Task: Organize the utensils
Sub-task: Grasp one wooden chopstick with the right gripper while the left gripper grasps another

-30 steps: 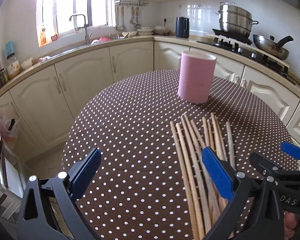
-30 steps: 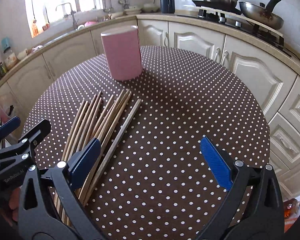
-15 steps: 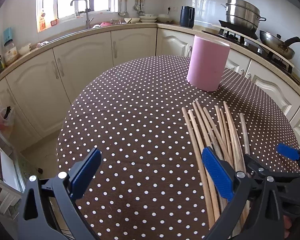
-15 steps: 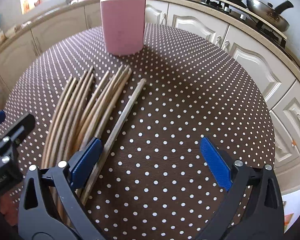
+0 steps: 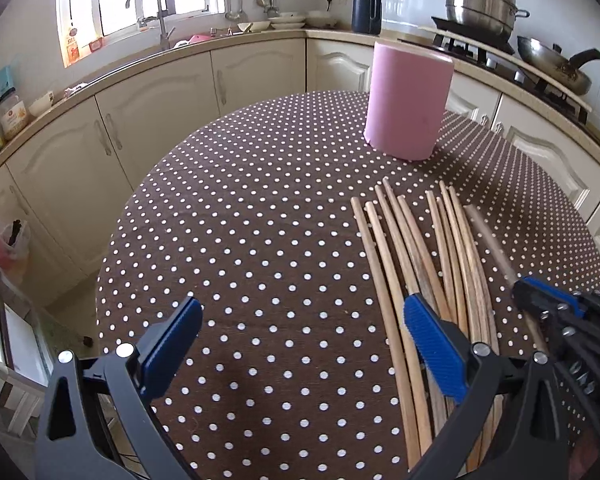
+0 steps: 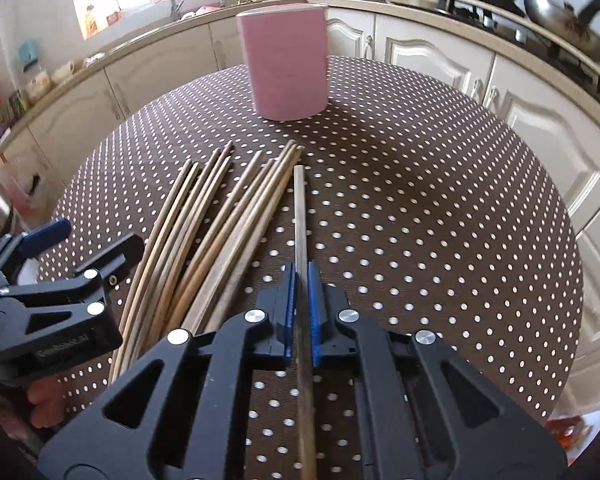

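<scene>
The right gripper (image 6: 301, 280) is clamped on one chopstick (image 6: 299, 208), whose long axis runs straight ahead of the jaws toward the pink holder (image 6: 286, 64), which stands upright further ahead. The left gripper (image 5: 300, 344) hangs with its jaws apart over the tablecloth (image 5: 260, 208). The other chopsticks (image 6: 204, 232) lie just left of the right gripper, so I judge it the nearer one for the drop.

loose chopsticks (image 6: 260, 208): I count nine on the table, maybe ten; they overlap at my end
single chopstick (image 6: 299, 208): one, in the right gripper (image 6: 301, 272)
pink holder (image 6: 286, 68): one
grippers: two, the right one and the left gripper (image 5: 302, 312)
table (image 6: 420, 200): one
steamer pot (image 5: 480, 4): one
frying pan (image 5: 552, 64): one
kettle (image 5: 366, 12): one
</scene>
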Available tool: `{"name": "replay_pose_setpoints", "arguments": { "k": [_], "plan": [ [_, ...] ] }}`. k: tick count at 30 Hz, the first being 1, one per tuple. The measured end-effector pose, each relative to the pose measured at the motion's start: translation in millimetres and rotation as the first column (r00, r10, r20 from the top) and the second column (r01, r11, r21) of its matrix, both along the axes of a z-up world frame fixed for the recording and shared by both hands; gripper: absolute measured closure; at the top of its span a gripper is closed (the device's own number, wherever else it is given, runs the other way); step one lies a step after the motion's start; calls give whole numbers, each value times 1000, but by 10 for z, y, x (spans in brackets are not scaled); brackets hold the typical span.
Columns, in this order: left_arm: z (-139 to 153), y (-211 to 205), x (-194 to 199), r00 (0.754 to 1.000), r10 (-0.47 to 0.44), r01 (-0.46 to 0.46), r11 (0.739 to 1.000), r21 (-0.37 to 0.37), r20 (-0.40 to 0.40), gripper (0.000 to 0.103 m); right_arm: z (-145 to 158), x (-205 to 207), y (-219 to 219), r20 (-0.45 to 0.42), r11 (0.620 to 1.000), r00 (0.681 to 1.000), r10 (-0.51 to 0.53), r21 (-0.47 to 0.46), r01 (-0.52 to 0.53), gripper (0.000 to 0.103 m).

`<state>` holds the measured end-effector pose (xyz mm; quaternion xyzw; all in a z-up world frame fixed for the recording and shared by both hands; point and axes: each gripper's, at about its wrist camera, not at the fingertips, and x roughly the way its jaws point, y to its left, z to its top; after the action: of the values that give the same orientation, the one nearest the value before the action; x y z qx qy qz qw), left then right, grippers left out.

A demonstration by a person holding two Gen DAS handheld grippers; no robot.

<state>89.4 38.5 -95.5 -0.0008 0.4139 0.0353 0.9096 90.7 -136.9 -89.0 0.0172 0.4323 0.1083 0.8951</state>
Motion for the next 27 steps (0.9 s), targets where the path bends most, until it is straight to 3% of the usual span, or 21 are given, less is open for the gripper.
{"name": "replay_pose_setpoints", "arguments": {
  "k": [7,13,14,15,16,18,27],
  "plan": [
    [-72,0,95,996,58,-57,998,24,-62,4,6,-78,-23,14,1000,1000,15,23,-15,96],
    [-47,-61,165,995,81,-78,995,55,-61,5,-12,-85,-84,20,998,999,25,51,-26,96],
    [-40,-78,170,996,67,-64,997,47,-51,10,-10,-86,-89,20,998,999,25,56,-26,96],
    [-33,-93,166,999,30,-30,1000,6,-39,36,-9,-73,-92,19,998,1000,25,58,-26,96],
    [-13,-130,159,1000,16,-16,1000,9,-17,66,-7,-69,-101,17,998,1000,23,64,-24,96],
    [-2,-189,182,1000,-13,13,1000,15,-3,95,-3,-65,-110,14,997,1000,22,70,-23,96],
    [-12,-48,173,1000,-13,14,996,-91,14,97,116,-101,-272,44,991,999,-22,132,16,97]
  ]
}}
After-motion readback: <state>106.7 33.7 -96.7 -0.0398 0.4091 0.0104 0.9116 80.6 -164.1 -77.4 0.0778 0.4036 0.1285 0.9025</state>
